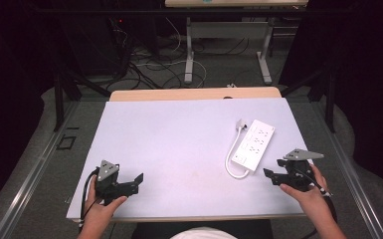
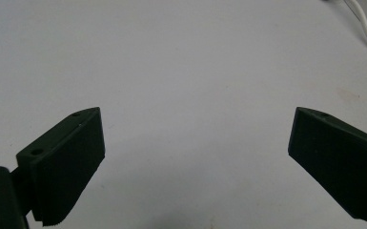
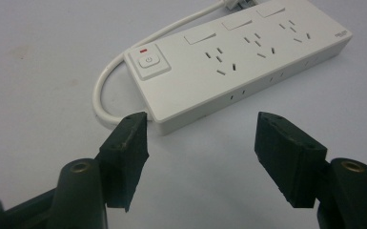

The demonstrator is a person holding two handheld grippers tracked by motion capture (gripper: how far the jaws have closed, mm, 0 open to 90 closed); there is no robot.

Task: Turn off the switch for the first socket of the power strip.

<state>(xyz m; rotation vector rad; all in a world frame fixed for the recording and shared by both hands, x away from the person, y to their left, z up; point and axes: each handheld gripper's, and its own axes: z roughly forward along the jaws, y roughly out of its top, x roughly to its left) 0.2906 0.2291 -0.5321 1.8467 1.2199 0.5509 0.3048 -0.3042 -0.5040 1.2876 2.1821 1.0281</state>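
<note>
The right gripper (image 3: 202,143), jaws wide and empty, faces the strip (image 3: 238,62) at 12 o'clock; better to approach slowly and straddle its near end. Left gripper (image 2: 195,143) is open too, holding nothing.

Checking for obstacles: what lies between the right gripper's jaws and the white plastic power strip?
Nothing: in the right gripper view, bare pale tabletop separates the open right gripper from the white plastic power strip.

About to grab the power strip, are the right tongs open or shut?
Open: the right tongs show jaws spread wide, just short of the power strip.
</note>
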